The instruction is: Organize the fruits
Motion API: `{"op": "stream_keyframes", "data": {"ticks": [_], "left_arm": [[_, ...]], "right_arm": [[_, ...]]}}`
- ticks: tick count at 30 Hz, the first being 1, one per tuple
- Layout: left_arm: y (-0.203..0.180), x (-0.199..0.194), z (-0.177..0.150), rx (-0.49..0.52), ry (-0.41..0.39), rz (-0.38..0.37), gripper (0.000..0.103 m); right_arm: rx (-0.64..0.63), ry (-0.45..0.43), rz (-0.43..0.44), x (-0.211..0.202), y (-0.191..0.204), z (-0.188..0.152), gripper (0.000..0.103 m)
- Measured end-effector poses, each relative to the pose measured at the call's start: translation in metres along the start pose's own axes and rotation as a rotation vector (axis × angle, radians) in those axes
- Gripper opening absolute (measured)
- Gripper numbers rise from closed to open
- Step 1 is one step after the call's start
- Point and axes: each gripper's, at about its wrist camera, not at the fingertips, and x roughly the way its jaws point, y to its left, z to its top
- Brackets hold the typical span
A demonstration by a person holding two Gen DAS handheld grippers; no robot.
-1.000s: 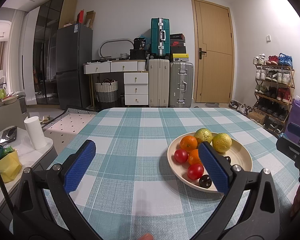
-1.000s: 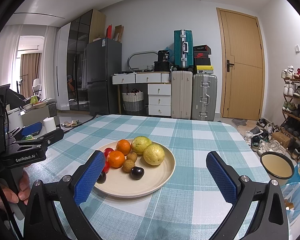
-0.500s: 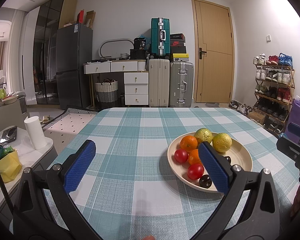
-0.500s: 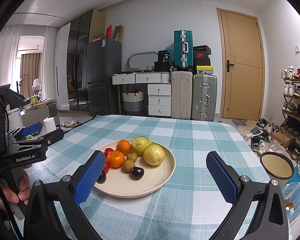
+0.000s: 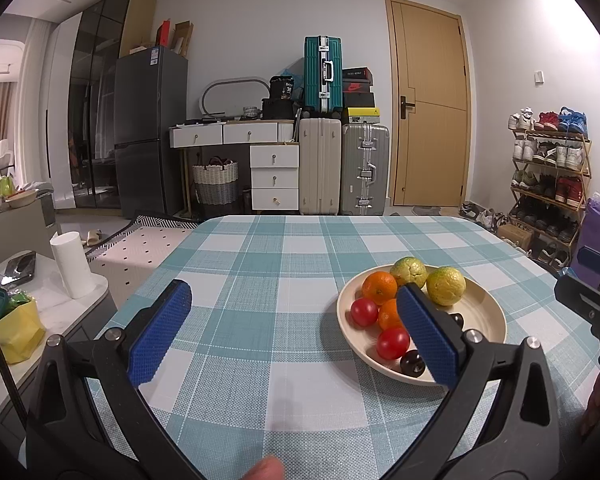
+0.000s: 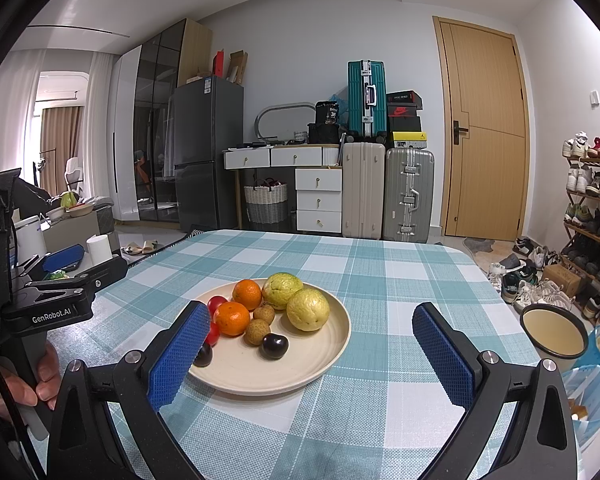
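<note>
Nothing has shifted over the last second: both the left hand-held gripper (image 5: 296, 334) and right hand-held gripper (image 6: 308, 352) hover released, while the fruits (image 6: 268, 310) sit heaped on the plate (image 6: 324, 356) on the bench (image 6: 380, 272).

We see the surface (image 6: 380, 272) carrying one plate (image 6: 324, 356), which holds all the fruit. On the plate, two guavas (image 6: 307, 309) lie side by side at the far right; two oranges (image 6: 232, 318) lie to their left, one behind the other. Two longans (image 6: 257, 332) sit between oranges and guavas, with a plum (image 6: 274, 346) before them. Tomatoes (image 6: 217, 303) lie at the plate's left edge. A bowl (image 6: 553, 334) stands off the surface's right edge. Behind the surface stand drawers (image 6: 318, 200) and suitcases (image 6: 408, 196); a shoe rack (image 6: 592, 208) lies right.
</note>
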Motion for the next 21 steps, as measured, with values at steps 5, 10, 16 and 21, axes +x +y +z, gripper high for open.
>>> {"op": "stream_keyframes", "data": {"ticks": [5,10,16,21], "left_arm": [[0.0,0.0004,-0.0002,0.0,0.0,0.0,0.103],[0.0005,0.0013,-0.0003,-0.003,0.0,0.002,0.103],[0.0006,0.0001,-0.0001,-0.002,0.0,0.002,0.103],[0.0009,0.0011,-0.0004,-0.003,-0.001,0.003,0.103]], "right_arm": [[0.0,0.0,0.0,0.0006,0.0001,-0.0002,0.103],[0.0,0.0,0.0,-0.0003,-0.0001,0.0,0.103],[0.0,0.0,0.0,-0.0003,-0.0001,0.0,0.103],[0.0,-0.001,0.0,0.0001,0.0,-0.0001,0.103]]}}
